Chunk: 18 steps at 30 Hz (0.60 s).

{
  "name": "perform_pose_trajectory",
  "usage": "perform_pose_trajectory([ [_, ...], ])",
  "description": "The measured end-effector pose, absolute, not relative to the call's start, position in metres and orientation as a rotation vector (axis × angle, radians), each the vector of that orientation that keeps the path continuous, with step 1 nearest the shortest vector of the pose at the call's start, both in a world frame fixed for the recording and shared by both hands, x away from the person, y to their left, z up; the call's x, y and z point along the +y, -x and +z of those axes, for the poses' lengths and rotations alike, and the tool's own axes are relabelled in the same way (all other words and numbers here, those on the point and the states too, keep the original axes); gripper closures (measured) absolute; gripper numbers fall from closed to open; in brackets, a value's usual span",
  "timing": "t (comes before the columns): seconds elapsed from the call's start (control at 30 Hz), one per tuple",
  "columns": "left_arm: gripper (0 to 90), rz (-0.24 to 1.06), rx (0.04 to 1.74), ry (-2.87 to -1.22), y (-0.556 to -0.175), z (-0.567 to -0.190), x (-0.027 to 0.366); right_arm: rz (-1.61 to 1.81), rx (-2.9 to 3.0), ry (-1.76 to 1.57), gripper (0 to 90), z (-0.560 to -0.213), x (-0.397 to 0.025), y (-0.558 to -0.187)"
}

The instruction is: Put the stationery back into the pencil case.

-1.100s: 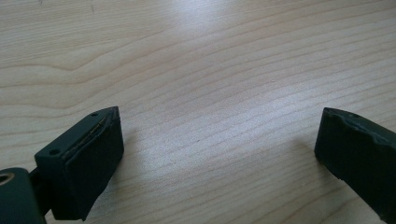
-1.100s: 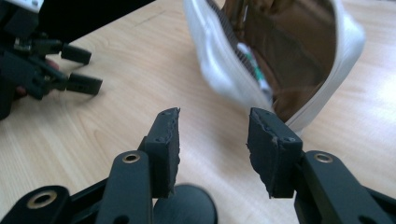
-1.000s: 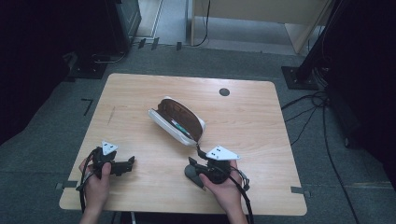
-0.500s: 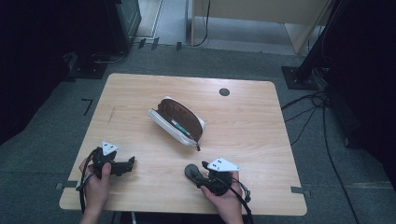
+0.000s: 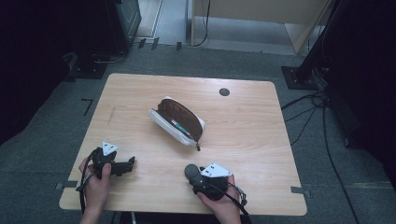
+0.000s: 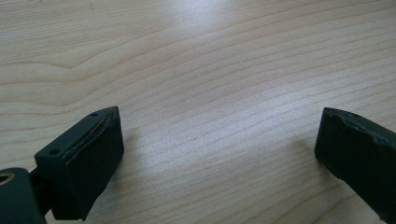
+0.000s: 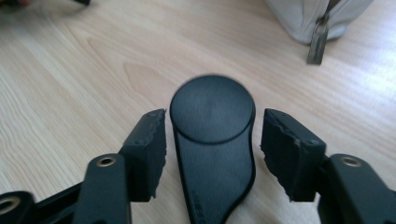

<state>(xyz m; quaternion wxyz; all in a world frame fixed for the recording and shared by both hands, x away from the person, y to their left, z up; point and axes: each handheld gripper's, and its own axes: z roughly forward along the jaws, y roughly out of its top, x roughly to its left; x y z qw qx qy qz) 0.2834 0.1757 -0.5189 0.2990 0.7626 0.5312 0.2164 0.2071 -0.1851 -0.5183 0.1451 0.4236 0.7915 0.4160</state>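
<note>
My right hand-held gripper (image 7: 212, 140) sits at the bottom of the frame, jaws apart around a flat black round-headed object (image 7: 212, 135) without touching it. My left hand-held gripper (image 6: 219, 140) – lower left – gapes over bare bench (image 5: 261, 116). Farther up, mid-frame, lies the unzipped white pouch (image 5: 177, 122).

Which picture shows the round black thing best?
The right gripper view: the round black thing sits close up between that gripper's open jaws. The high view shows it small, beside the right gripper.
</note>
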Motion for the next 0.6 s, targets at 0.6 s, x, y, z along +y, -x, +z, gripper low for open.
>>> perform_pose_trajectory([
  [0.6,1.8,0.496,1.227,-2.125,-0.271,-0.519,0.138,1.258,2.314,-1.242,52.1,-0.521,-0.191,-0.214],
])
